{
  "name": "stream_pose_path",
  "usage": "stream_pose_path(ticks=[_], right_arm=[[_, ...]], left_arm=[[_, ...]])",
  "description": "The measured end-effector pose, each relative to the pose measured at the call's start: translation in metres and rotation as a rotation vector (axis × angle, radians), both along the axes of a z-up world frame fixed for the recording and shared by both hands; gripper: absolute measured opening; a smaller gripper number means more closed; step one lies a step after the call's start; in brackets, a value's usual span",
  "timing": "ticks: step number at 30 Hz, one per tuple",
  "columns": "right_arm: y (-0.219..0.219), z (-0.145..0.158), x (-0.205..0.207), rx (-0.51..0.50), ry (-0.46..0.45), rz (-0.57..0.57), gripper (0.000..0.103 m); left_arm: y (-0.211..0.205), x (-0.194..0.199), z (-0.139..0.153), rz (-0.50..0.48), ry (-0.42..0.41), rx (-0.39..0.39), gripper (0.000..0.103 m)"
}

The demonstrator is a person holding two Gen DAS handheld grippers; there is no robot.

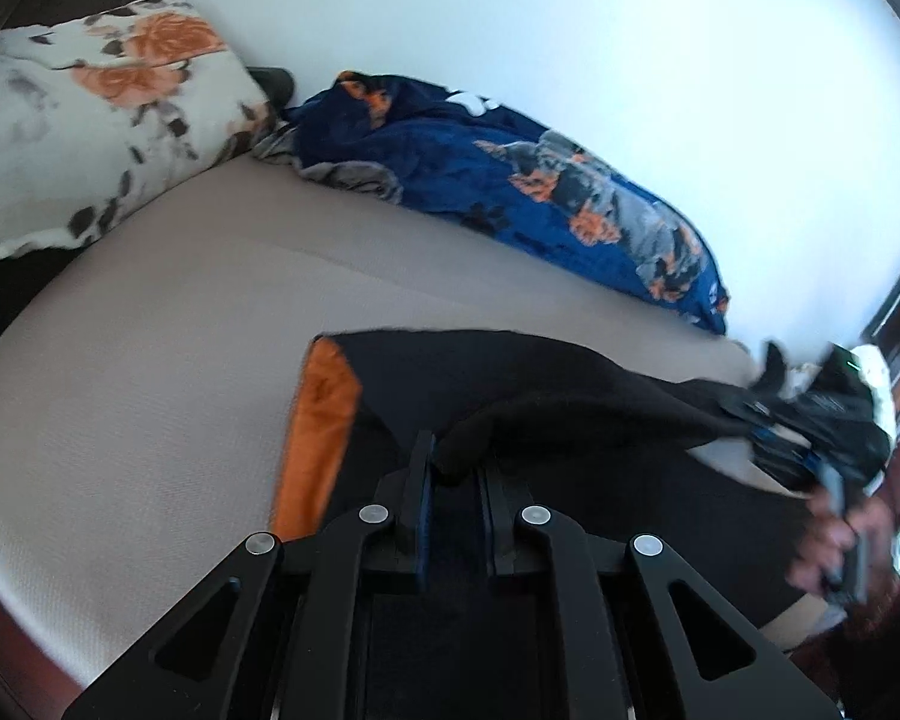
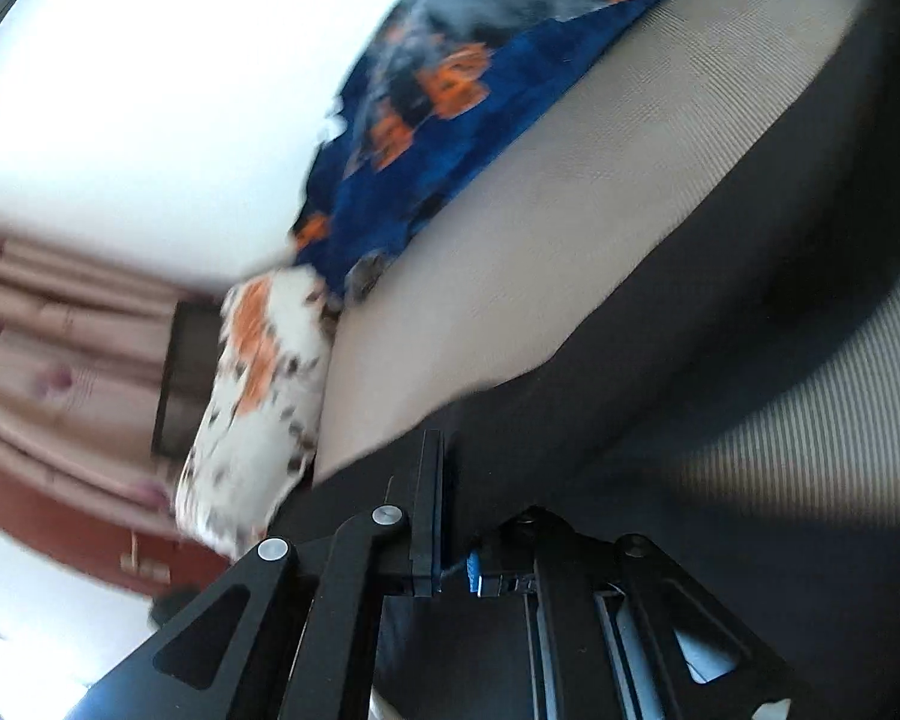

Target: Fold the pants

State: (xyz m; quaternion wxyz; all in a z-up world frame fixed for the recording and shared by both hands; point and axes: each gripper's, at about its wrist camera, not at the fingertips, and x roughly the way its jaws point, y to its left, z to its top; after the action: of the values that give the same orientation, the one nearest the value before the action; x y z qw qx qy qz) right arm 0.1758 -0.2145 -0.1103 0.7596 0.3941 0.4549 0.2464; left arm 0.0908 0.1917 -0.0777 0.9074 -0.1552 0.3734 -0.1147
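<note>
Black pants (image 1: 570, 372) with an orange band (image 1: 318, 420) lie on the beige bed (image 1: 150, 360). My left gripper (image 1: 456, 462) is shut on a raised fold of the black cloth. From there the cloth runs taut to the right, where my right gripper (image 1: 810, 438), held by a hand (image 1: 834, 546), clamps its other end. In the right wrist view the pants (image 2: 690, 360) fill the lower right and drape over my right gripper (image 2: 468, 480). Its left finger (image 2: 432, 480) shows; the other is hidden under the cloth.
A flowered white and orange pillow (image 1: 90, 120) lies at the bed's far left. A blue blanket (image 1: 510, 192) with orange and grey print runs along the white wall. In the right wrist view both appear again, the pillow (image 2: 258, 396) and the blanket (image 2: 450, 90), beside pink curtains (image 2: 60, 330).
</note>
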Motion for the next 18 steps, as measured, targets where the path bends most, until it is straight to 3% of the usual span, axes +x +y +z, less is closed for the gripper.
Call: stream_pose_path(ticks=[9,12,18], right_arm=[[0.019,-0.024,-0.084,-0.08,0.006,0.055,0.007],[0.027,-0.032,-0.093,-0.103,0.018,0.08,0.007],[0.034,-0.05,-0.104,-0.117,0.064,0.096,0.007]], left_arm=[[0.012,-0.04,-0.023,0.046,0.075,0.059,0.014],[0.021,-0.048,-0.035,0.09,0.107,0.057,0.014],[0.033,-0.056,-0.036,0.144,0.094,0.081,0.014]])
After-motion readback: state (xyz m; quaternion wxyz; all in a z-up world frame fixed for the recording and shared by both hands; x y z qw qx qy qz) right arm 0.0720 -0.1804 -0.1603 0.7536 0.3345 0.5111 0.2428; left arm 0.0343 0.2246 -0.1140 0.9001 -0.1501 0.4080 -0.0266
